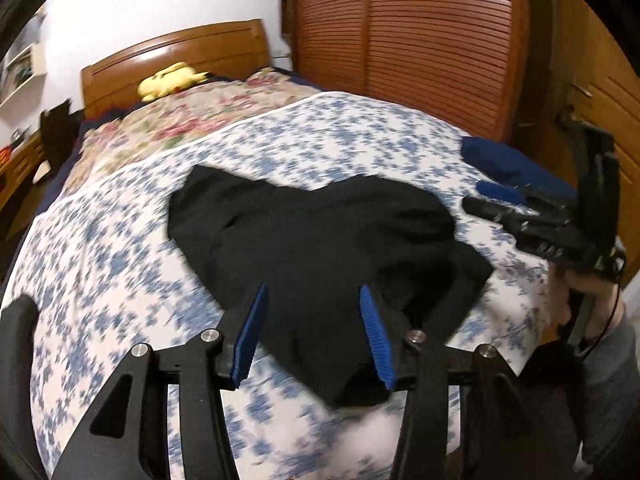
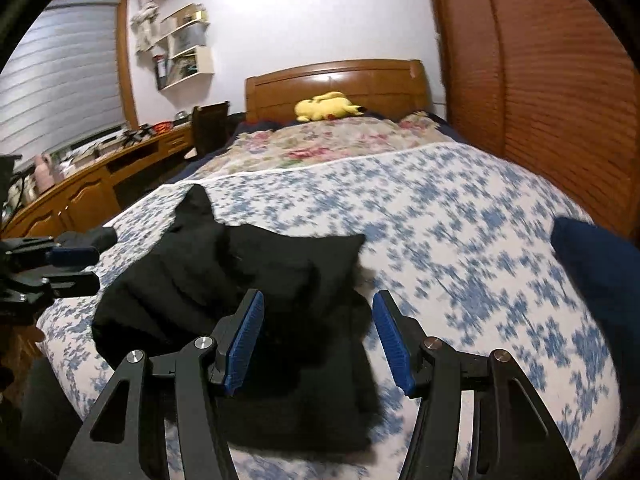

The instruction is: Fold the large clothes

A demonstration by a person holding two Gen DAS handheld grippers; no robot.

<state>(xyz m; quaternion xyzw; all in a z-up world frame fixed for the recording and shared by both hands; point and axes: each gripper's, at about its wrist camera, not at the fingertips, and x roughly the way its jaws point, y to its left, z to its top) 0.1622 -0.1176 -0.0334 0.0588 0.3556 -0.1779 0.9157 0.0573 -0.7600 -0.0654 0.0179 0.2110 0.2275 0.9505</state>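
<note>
Blue-and-white flowered bedspread [image 1: 120, 248] covers most of both views, with a pink-flowered quilt [image 1: 192, 116] beyond it toward the upper left and a glossy wooden headboard [image 2: 336, 80] behind that. A yellow plush toy [image 2: 326, 106] lies at the foot of the headboard. Reddish slatted wardrobe doors [image 1: 420, 32] fill the upper right of both views, and a wooden desk [image 2: 92, 184] runs along the left edge of the right wrist view.

A crumpled black garment [image 1: 320, 232] lies loosely bunched on the bedspread, centre of the left wrist view and lower left of centre in the right wrist view. A folded dark blue cloth [image 1: 504, 160] rests well apart from it, at the right edge of both views.

The left gripper [image 1: 314, 332] hangs over the near end of the black garment, its blue-padded jaws spread wide with nothing between them. The right gripper [image 2: 318, 336] is likewise poised over the garment's near edge, jaws spread and holding nothing. In the left wrist view, the right gripper shows at the far right over the bedspread, held by a hand [image 1: 588, 292] in a grey sleeve.
</note>
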